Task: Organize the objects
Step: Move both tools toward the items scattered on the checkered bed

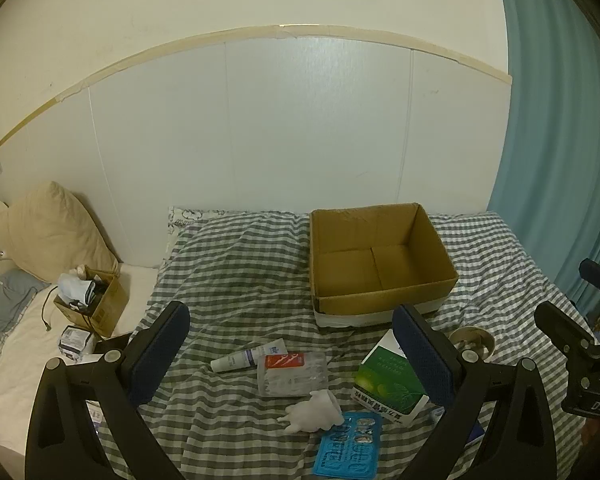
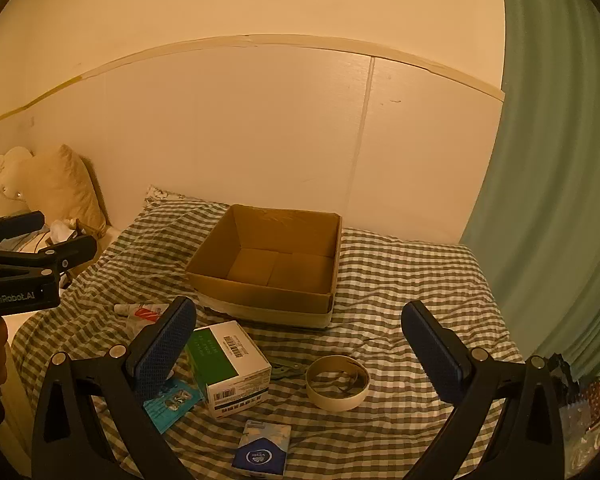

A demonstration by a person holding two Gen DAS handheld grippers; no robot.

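Though blurred, seemingly corrugated square box (image 1: 380, 264).

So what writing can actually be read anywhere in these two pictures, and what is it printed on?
"GenRobot.AI": on the black body of the left tongs, seen from the right wrist.
"DAS": partial letters on the black body of the right tongs, cut off at the picture edge.
Green-and-white box: barcodes and print, too small to read.
Blue packet, tube, small blue box: lettering blurred, unreadable.
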